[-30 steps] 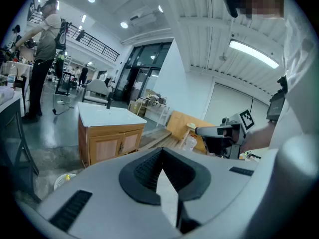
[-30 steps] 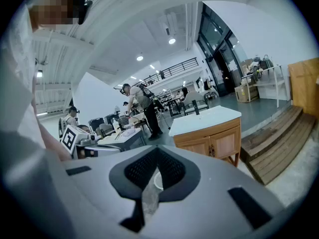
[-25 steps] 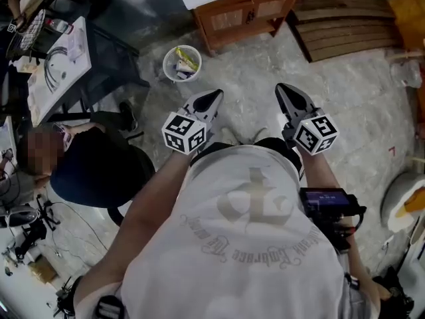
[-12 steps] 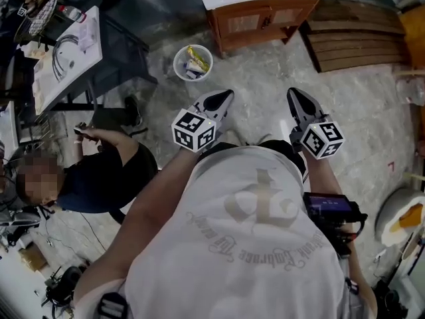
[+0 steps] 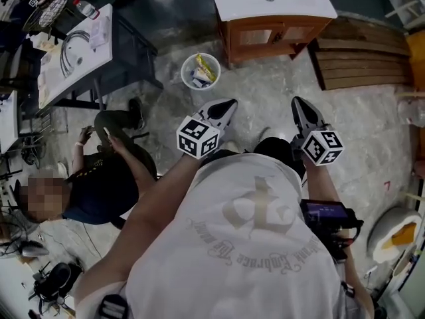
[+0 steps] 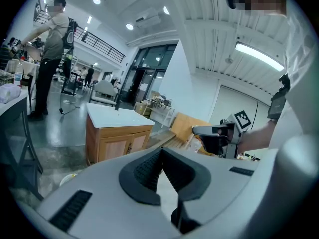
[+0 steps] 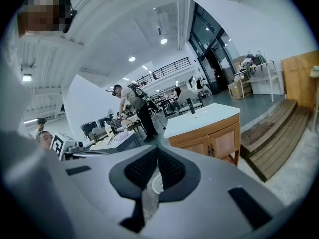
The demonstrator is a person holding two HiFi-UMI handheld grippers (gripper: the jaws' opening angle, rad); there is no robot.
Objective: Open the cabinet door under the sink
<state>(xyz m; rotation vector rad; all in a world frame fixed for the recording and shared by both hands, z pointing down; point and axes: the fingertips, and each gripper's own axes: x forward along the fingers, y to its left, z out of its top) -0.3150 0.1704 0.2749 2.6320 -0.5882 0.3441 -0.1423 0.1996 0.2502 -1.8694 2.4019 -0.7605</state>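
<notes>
Notably, gripper views show cabinet doors front-on, head view foreshortened; left gripper, right gripper fingers closed.

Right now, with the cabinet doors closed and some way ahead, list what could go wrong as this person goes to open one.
1. The bin stands close to the path toward the cabinet; it could get kicked over on the way.
2. The left tool and the right tool are both shut; unless one opens first, it may only bump the door handles.
</notes>
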